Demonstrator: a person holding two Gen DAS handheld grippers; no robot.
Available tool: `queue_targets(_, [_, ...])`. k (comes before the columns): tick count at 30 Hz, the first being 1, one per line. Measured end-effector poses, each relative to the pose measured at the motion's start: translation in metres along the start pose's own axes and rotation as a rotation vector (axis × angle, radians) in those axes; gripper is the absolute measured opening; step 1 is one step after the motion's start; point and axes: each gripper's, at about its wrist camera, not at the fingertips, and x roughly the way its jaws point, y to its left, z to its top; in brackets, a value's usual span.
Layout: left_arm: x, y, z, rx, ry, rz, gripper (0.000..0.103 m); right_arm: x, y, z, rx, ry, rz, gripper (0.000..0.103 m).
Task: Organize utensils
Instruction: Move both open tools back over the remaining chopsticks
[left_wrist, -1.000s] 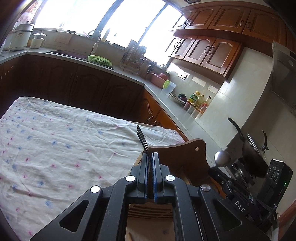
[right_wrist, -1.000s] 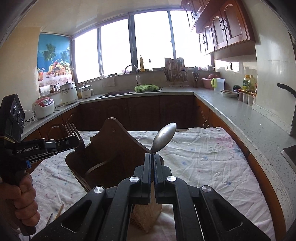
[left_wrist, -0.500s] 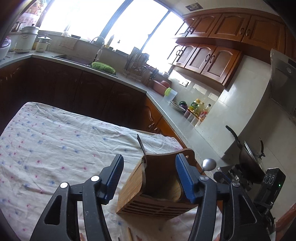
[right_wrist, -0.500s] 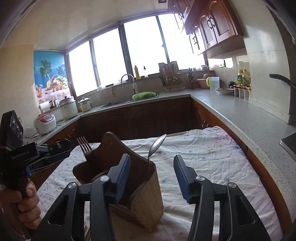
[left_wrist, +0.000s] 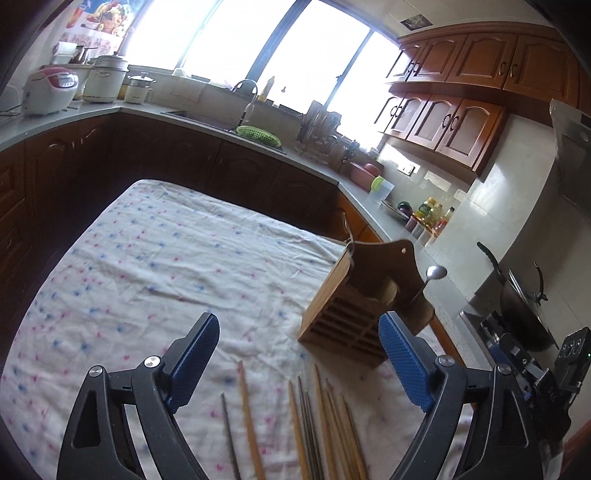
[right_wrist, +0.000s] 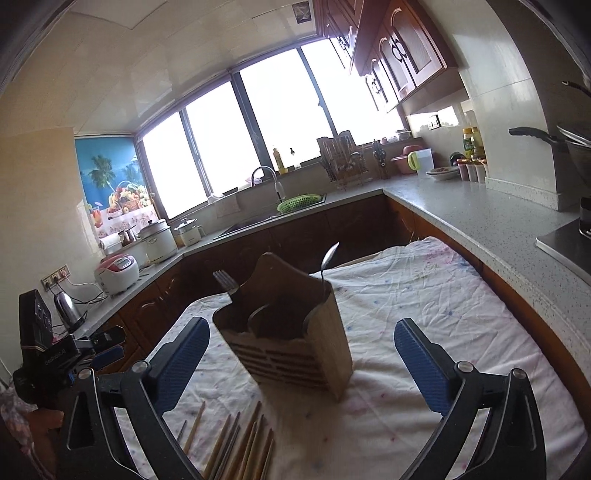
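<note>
Chopsticks (left_wrist: 325, 424) lie between left gripper's (left_wrist: 299, 360) spread fingers (left_wrist: 192, 354)

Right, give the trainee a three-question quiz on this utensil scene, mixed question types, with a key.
1. True or false: the right gripper is shut on the spoon.
2. Multiple choice: where do the chopsticks lie? A) inside the wooden holder B) flat on the tablecloth, in front of the holder C) in the sink
3. Fill in: on the holder's left side in the right wrist view, the utensil standing with its tines up is a ____.

Key
1. False: both it and the left gripper are open and empty; the spoon stands in the holder.
2. B
3. fork
</note>
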Motion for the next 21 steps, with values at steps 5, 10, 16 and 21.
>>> queue_targets(5, [-0.038, 0.003, -0.02, 0.003, 0.022, 0.051, 0.088, -0.022, 0.007, -0.028, 0.024, 0.053, 0.014, 0.101])
queue_targets(10, [-0.063, 0.005, -0.039, 0.025, 0.051, 0.108, 0.088, -0.037, 0.013, -0.052, 0.041, 0.091, 0.007, 0.101])
queue_targets(16, [-0.07, 0.005, -0.053, 0.047, 0.095, 0.164, 0.088, -0.043, 0.023, -0.076, 0.053, 0.137, 0.007, 0.101])
queue_targets(21, [-0.073, 0.006, -0.054, 0.053, 0.113, 0.18, 0.088, -0.039, 0.031, -0.088, 0.047, 0.175, 0.006, 0.101])
